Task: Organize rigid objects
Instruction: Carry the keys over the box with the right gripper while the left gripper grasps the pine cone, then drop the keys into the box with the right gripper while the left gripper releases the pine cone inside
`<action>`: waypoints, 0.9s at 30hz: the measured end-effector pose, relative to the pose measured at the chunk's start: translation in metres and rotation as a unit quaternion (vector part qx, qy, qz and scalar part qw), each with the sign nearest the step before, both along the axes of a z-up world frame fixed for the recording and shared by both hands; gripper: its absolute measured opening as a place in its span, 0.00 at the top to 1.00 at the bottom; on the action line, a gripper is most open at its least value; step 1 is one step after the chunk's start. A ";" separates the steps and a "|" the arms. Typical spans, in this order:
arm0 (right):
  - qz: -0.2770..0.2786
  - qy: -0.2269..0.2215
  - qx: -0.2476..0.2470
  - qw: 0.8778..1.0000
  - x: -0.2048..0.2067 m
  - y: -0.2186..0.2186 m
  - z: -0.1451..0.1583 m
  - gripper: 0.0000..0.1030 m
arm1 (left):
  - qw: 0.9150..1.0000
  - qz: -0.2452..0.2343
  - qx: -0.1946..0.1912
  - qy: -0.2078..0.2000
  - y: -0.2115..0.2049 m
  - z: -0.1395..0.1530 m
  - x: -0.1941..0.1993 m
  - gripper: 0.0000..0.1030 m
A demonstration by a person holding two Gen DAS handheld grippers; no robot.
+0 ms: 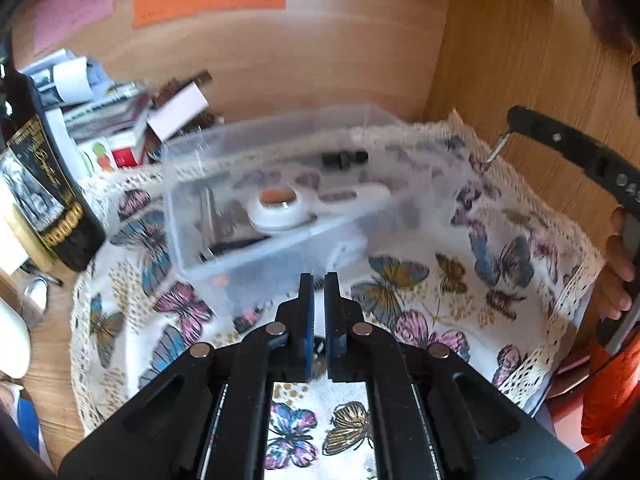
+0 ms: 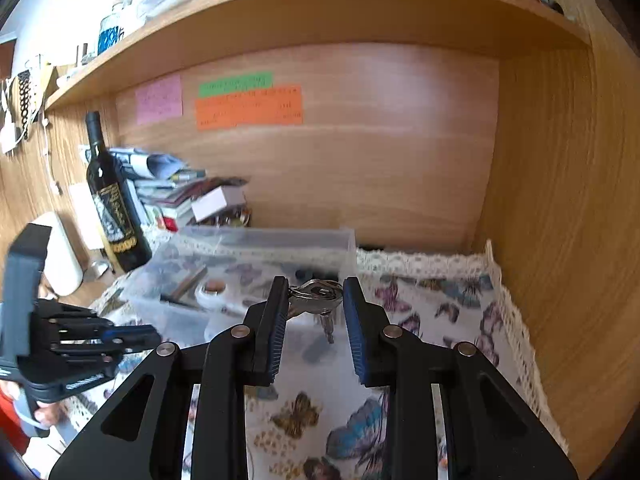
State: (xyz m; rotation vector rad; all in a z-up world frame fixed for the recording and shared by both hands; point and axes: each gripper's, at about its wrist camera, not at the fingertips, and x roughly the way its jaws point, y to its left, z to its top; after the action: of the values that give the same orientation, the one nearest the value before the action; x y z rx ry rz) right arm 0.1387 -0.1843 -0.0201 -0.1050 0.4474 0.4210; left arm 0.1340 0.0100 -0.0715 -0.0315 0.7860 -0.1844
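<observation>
A clear plastic box (image 1: 280,200) stands on the butterfly cloth (image 1: 420,280); it also shows in the right wrist view (image 2: 256,264). Inside lie a white round device with an orange button (image 1: 276,206), a small black part (image 1: 344,158) and dark sticks. My right gripper (image 2: 316,292) holds a bunch of keys (image 2: 318,298) between its fingers, raised above the cloth just right of the box; a key tip (image 1: 494,152) hangs from it in the left wrist view. My left gripper (image 1: 319,280) is shut and empty, just in front of the box's near wall.
A dark wine bottle (image 2: 112,200) stands left of the box, with a stack of books and papers (image 2: 176,192) behind it. Wooden walls close the back and right (image 2: 560,200). A shelf (image 2: 320,8) runs overhead. Coloured notes (image 2: 248,106) stick on the back wall.
</observation>
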 end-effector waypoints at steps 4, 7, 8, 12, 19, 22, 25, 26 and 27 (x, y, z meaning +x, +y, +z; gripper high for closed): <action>0.001 -0.016 0.002 1.000 0.008 0.004 0.011 0.75 | 1.000 -0.001 0.003 0.000 0.008 0.004 0.000 0.96; 0.002 -0.025 0.006 1.000 0.014 0.007 0.016 0.75 | 1.000 -0.005 0.014 0.010 0.006 -0.004 -0.002 0.84; 0.003 -0.026 0.007 1.000 0.016 0.008 0.017 0.75 | 1.000 -0.008 0.019 0.018 0.005 -0.010 -0.003 0.79; 0.007 -0.025 0.007 1.000 0.027 0.015 0.015 0.75 | 0.998 -0.014 0.032 0.043 -0.002 -0.032 -0.005 0.46; 0.019 0.015 -0.003 1.000 0.051 0.030 -0.007 0.75 | 0.996 -0.021 0.064 0.058 -0.006 -0.052 -0.008 0.69; 0.027 0.042 -0.004 0.999 0.061 0.034 -0.018 0.75 | 0.998 -0.008 0.049 0.033 0.003 -0.038 -0.013 0.69; 0.030 0.065 -0.011 0.997 0.069 0.037 -0.029 0.75 | 0.999 0.010 0.030 0.009 0.014 -0.021 -0.017 0.69; 0.031 0.071 -0.012 0.997 0.071 0.038 -0.032 0.75 | 1.000 0.016 0.023 0.001 0.018 -0.015 -0.017 0.69; 0.035 0.080 -0.013 0.996 0.073 0.039 -0.036 0.75 | 1.000 0.021 0.020 -0.008 0.021 -0.010 -0.017 0.69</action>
State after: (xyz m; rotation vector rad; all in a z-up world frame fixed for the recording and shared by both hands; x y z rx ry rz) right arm 0.2113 -0.1450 -0.0559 -0.1135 0.6094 0.4949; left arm 0.1166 0.0314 -0.0815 -0.0084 0.7730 -0.1279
